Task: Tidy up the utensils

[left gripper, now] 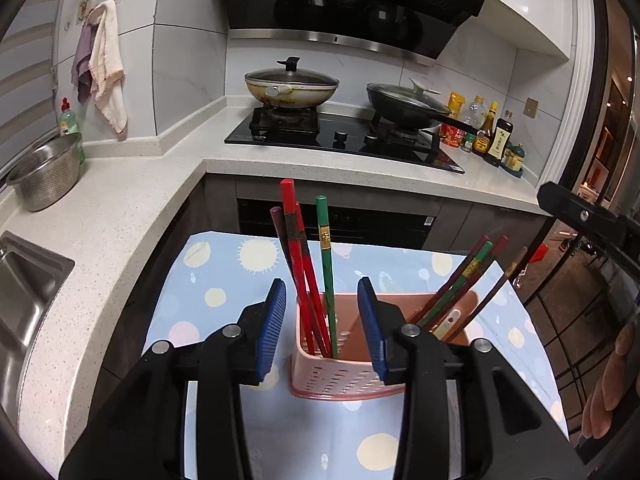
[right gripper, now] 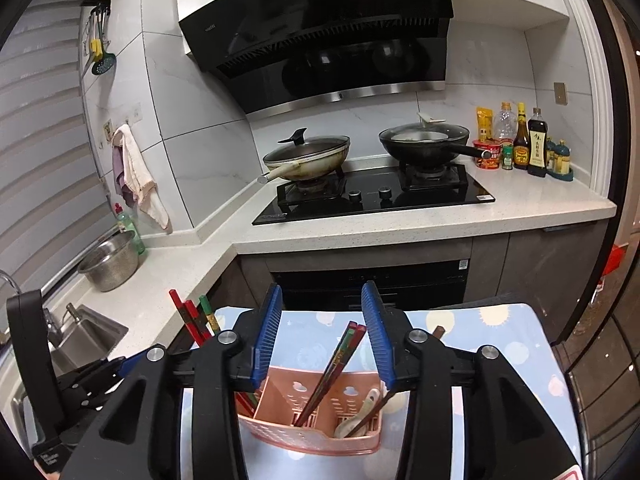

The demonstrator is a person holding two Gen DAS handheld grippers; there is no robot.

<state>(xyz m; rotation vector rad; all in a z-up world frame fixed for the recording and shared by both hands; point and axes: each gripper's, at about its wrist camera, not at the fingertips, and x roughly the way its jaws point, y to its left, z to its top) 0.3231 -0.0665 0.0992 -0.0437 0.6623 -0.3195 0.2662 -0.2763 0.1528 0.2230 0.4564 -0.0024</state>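
Observation:
A pink perforated utensil holder (left gripper: 340, 376) stands on a blue spotted cloth (left gripper: 224, 280). Red and green chopsticks (left gripper: 306, 264) stand upright in its left compartment, and more chopsticks (left gripper: 468, 280) lean right in the other one. My left gripper (left gripper: 322, 320) is open just in front of the holder, its blue pads on either side of the upright chopsticks without touching them. In the right wrist view my right gripper (right gripper: 322, 332) is open above the holder (right gripper: 312, 424). Leaning chopsticks (right gripper: 336, 368) rise between its pads, clear of both. A white spoon (right gripper: 360, 416) lies in the right compartment.
An L-shaped white counter (left gripper: 132, 216) wraps around behind the cloth-covered table. It holds a steel colander (left gripper: 46, 176), a sink (left gripper: 24, 292), a hob with two lidded pans (left gripper: 292, 86) and sauce bottles (left gripper: 496, 132). A hand (left gripper: 612, 380) shows at the right edge.

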